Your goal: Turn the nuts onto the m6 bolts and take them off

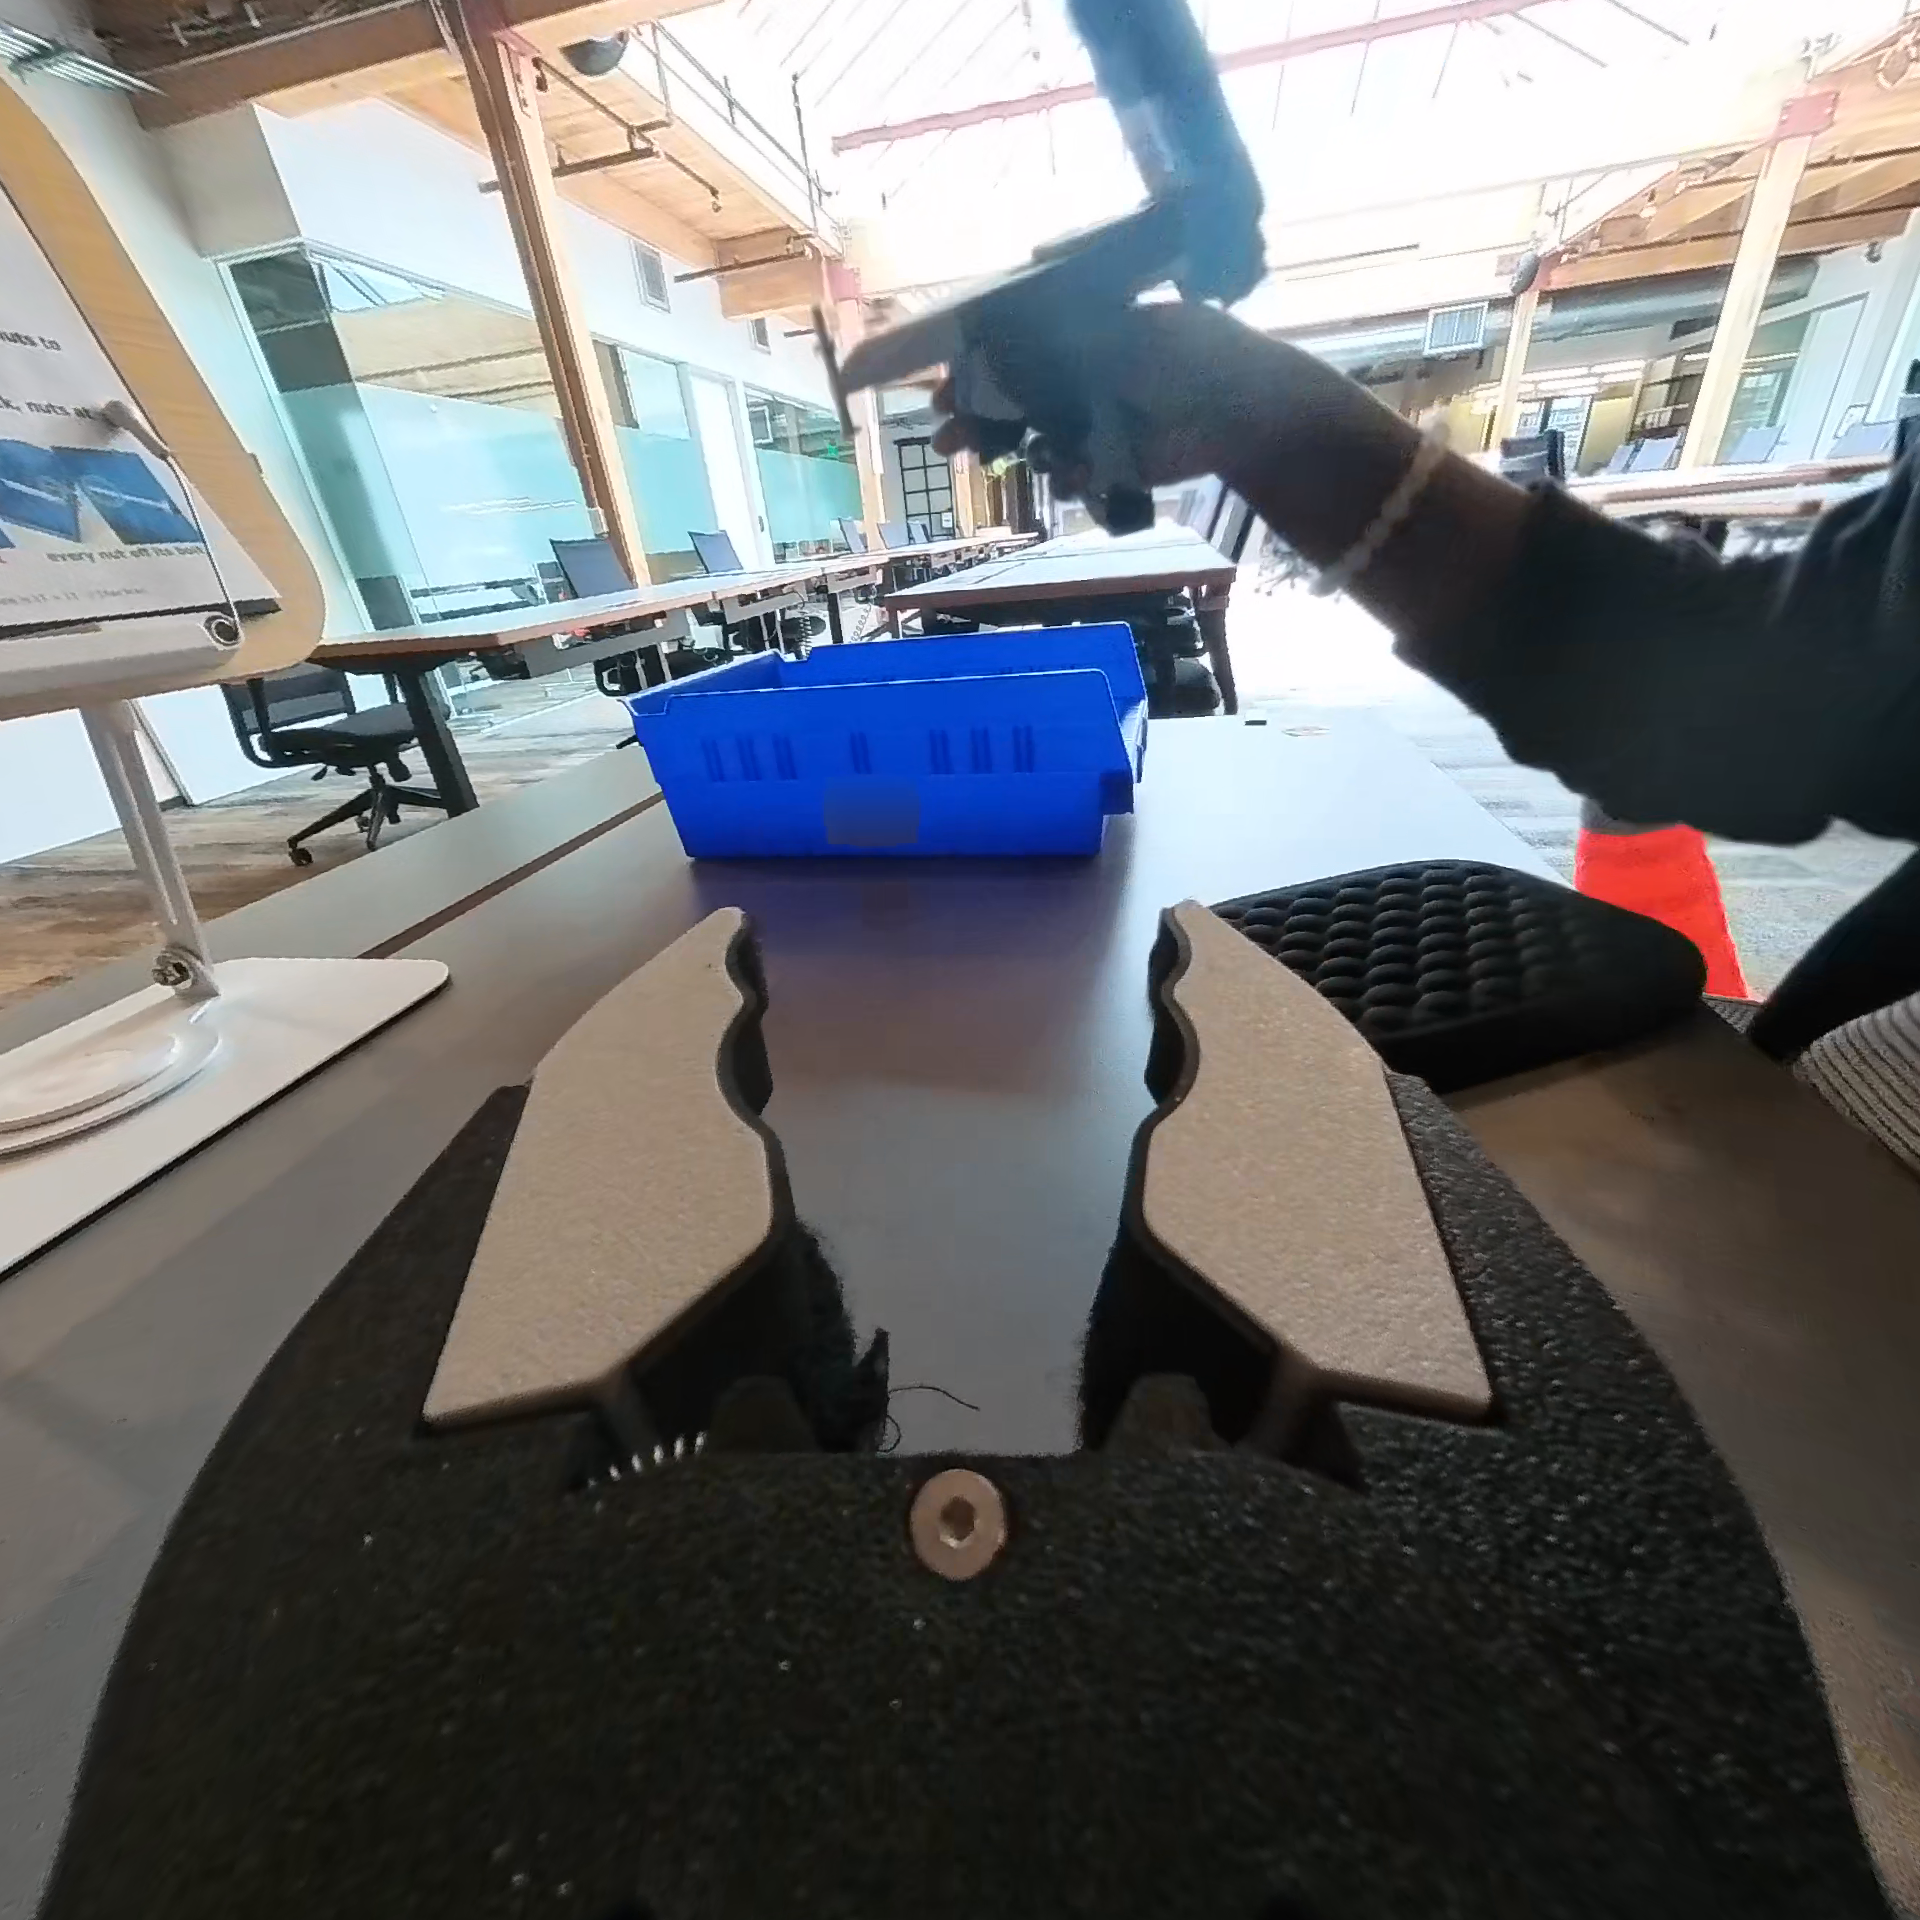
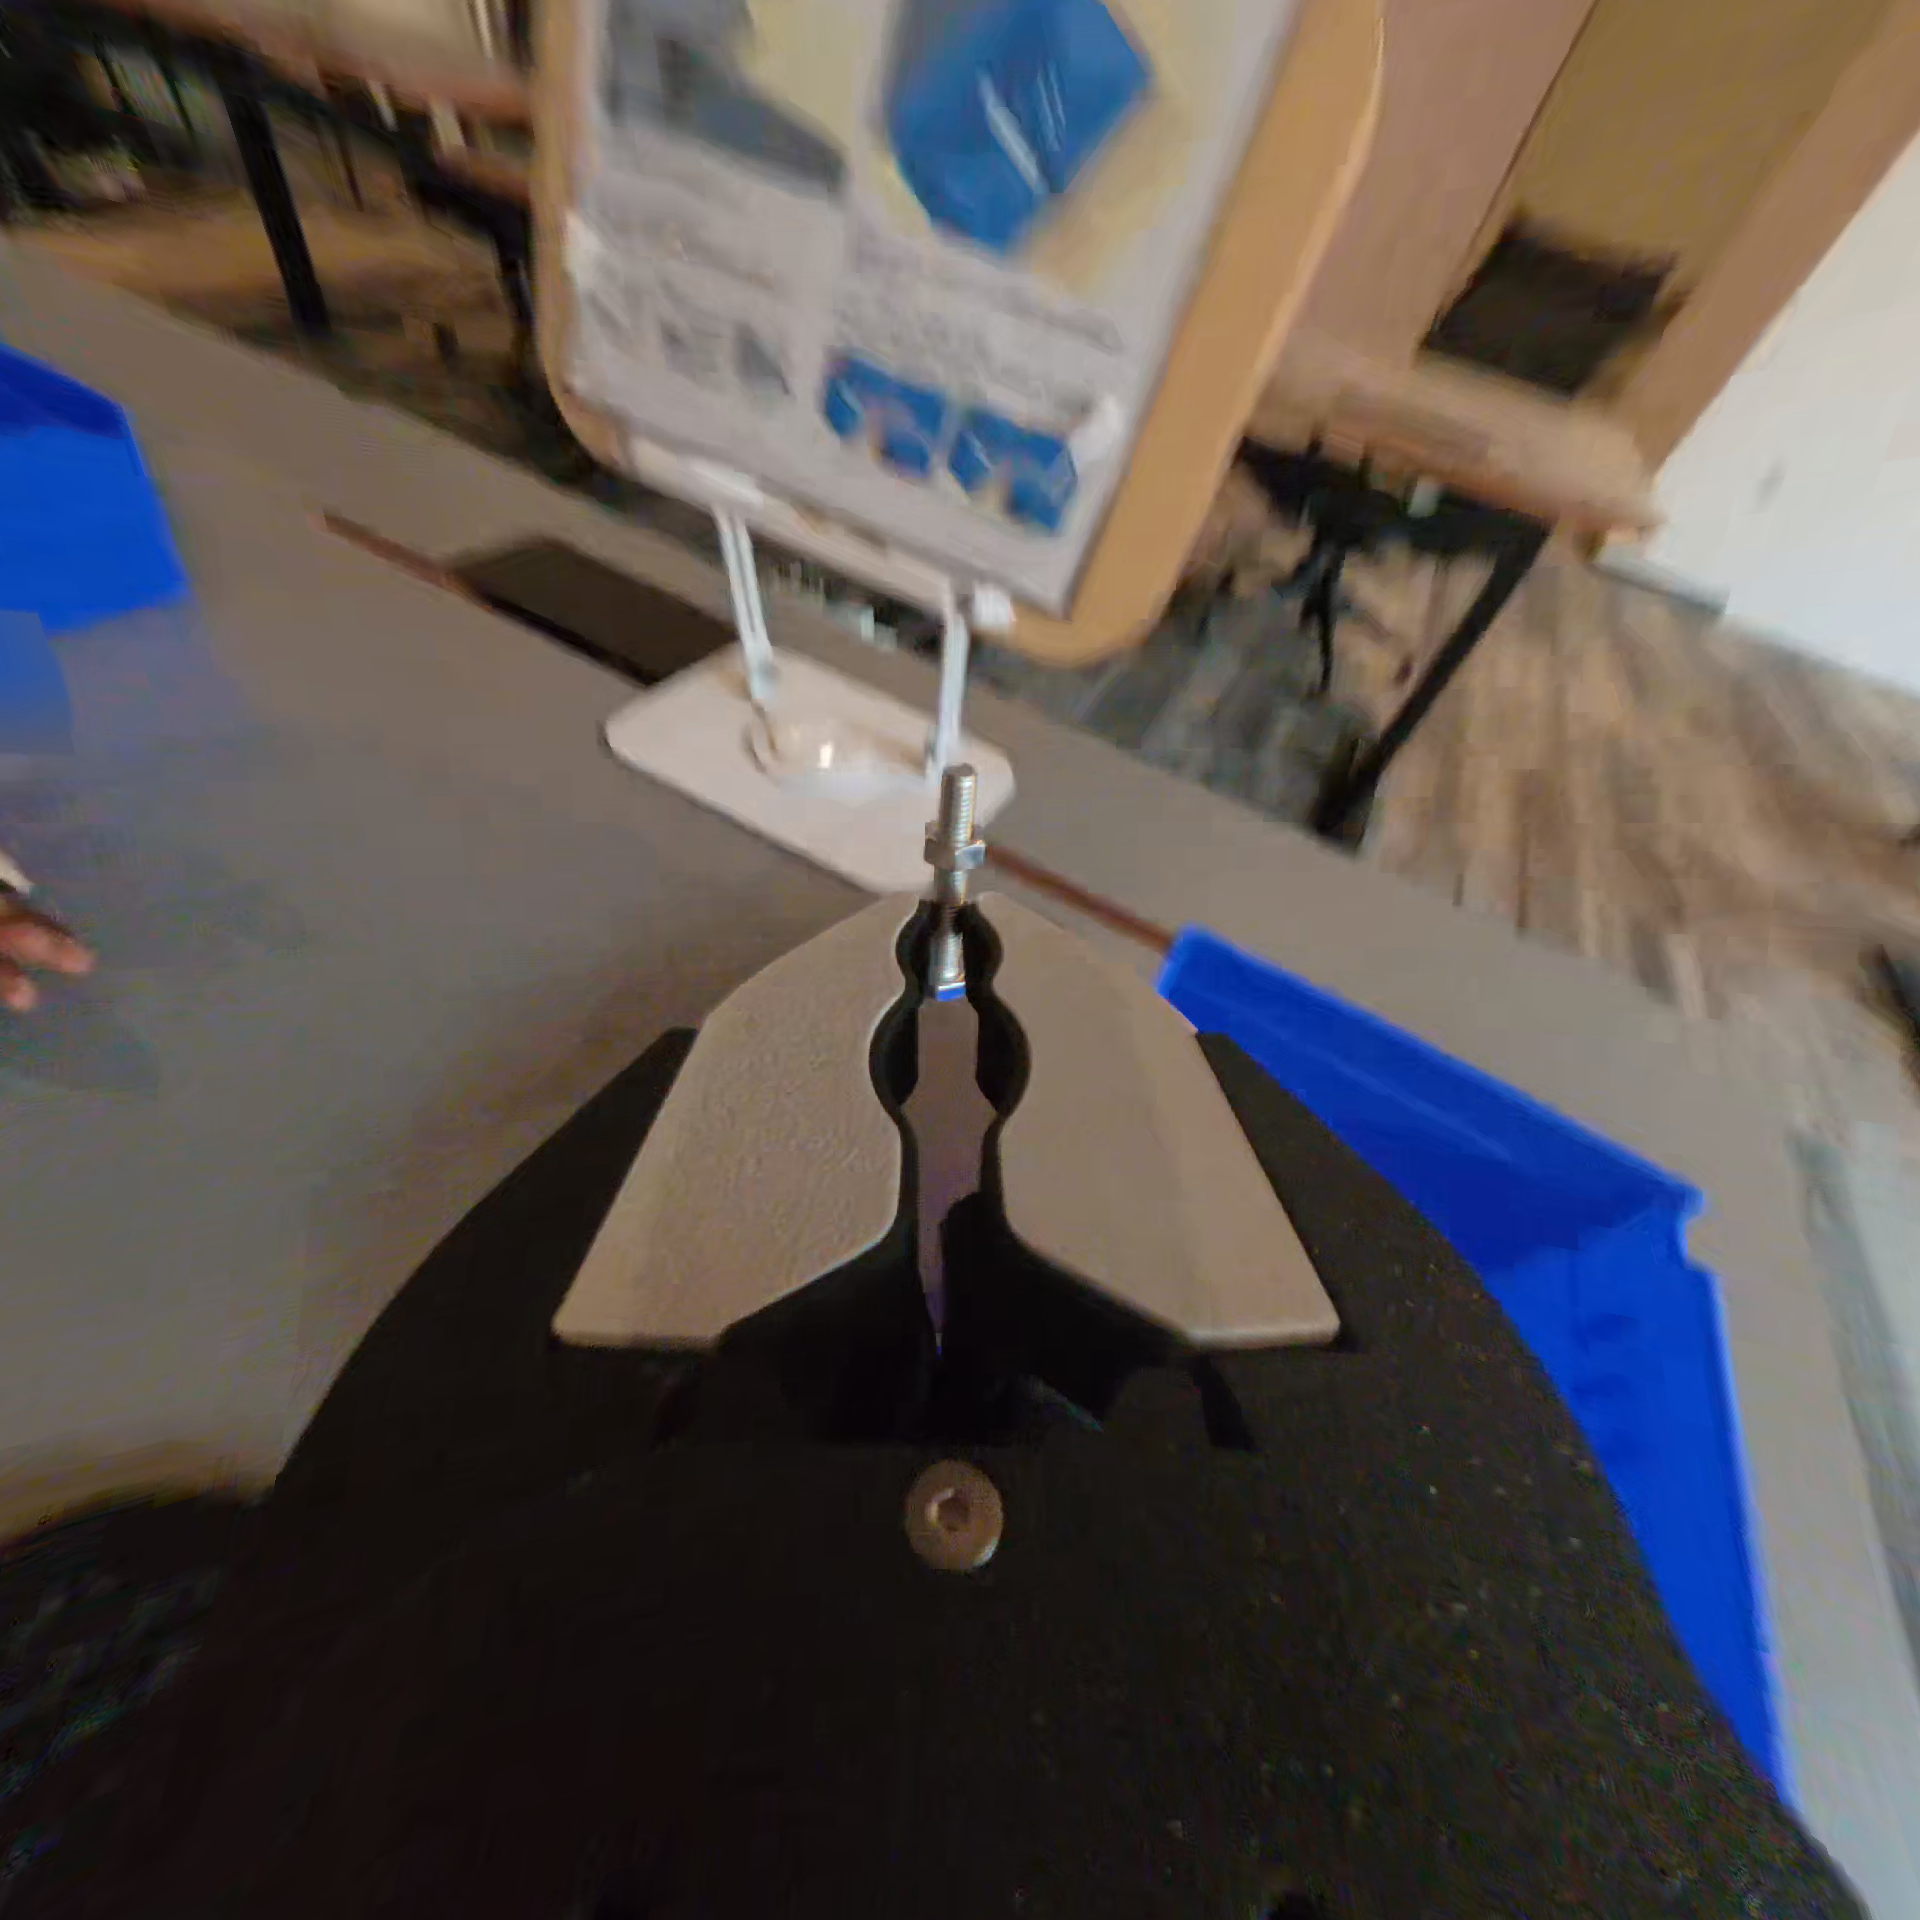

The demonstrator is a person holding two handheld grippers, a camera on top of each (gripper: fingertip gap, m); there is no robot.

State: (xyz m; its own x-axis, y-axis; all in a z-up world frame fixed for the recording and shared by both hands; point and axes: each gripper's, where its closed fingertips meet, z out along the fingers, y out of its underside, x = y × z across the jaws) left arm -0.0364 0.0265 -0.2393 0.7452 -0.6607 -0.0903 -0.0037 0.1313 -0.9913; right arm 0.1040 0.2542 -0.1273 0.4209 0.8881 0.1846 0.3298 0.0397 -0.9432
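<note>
My left gripper (image 1: 958, 935) is open and empty, low over the dark table (image 1: 935, 1091), with a blue bin (image 1: 894, 748) beyond its tips. My right gripper (image 2: 948, 920) is shut on a silver bolt (image 2: 954, 831) that sticks out past the fingertips, with a nut (image 2: 956, 854) threaded partway along its shaft. In the left wrist view the right gripper (image 1: 847, 369) is raised in the air, held by a hand, blurred, with the dark thin bolt (image 1: 834, 369) at its tips.
A white stand (image 1: 156, 997) carrying an instruction card (image 2: 831, 270) stands at the left. A black mesh pad (image 1: 1455, 966) lies to the right. A blue bin (image 2: 1507, 1226) lies under the right gripper and another (image 2: 62, 499) at the left. An orange cone (image 1: 1652, 883) stands beyond the table. The grippers' ends are close to 30 cm from one another.
</note>
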